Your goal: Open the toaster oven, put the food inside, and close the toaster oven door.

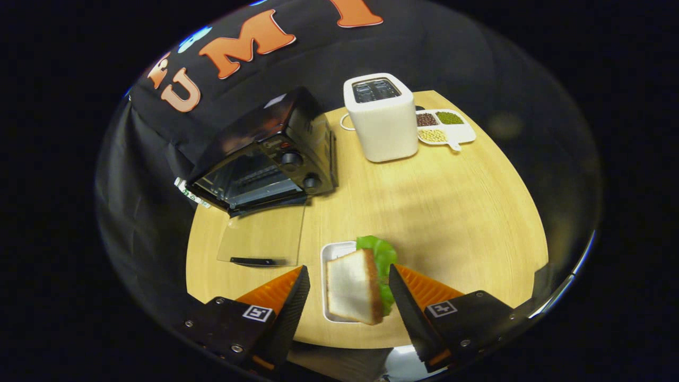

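A black toaster oven (268,154) stands at the far left of the round wooden table (445,212). Its glass door (262,236) is folded down flat, with the dark handle toward me and the rack inside in sight. A sandwich (355,286) of white bread with green lettuce lies on a small white tray (333,252), right between my fingers. My gripper (347,278) is open, its fingers on either side of the sandwich; the left one stands well apart from the bread, the right one is close to the lettuce.
A white pop-up toaster (383,116) stands at the back of the table. Behind it to the right is a white divided dish (445,127) holding beans and grains. The table's front edge runs just below my fingers.
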Motion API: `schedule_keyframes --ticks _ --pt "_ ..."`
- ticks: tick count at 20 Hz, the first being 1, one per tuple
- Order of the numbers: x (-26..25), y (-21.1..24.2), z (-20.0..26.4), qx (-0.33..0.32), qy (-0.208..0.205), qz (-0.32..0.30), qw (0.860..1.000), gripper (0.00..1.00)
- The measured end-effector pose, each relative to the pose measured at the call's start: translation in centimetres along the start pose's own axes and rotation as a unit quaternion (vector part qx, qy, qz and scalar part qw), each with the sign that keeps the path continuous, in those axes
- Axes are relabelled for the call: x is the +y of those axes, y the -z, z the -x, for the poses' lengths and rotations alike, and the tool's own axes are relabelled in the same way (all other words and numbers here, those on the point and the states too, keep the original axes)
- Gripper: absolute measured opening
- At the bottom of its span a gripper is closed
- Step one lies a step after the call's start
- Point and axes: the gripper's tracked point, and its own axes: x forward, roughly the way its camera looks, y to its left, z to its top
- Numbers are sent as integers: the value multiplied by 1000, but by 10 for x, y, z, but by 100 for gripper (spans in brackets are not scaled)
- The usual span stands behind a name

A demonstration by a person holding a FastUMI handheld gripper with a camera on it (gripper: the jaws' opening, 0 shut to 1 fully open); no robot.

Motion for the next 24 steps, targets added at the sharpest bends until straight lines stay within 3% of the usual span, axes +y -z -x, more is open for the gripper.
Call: schedule_keyframes --ticks 7,9,13,14,16,22,24 --pt "-24 38 -40 107 -49 7 993 76" --pt "-16 40 -47 126 -82 -12 989 72" --pt "-6 42 -49 147 -118 -54 981 54" --pt "-4 42 -48 148 -122 -61 980 45" --pt "1 40 -42 141 -126 -71 979 39" --pt "18 5 -16 62 -122 -122 983 36" --pt "37 -9 -7 37 -138 -137 980 36"
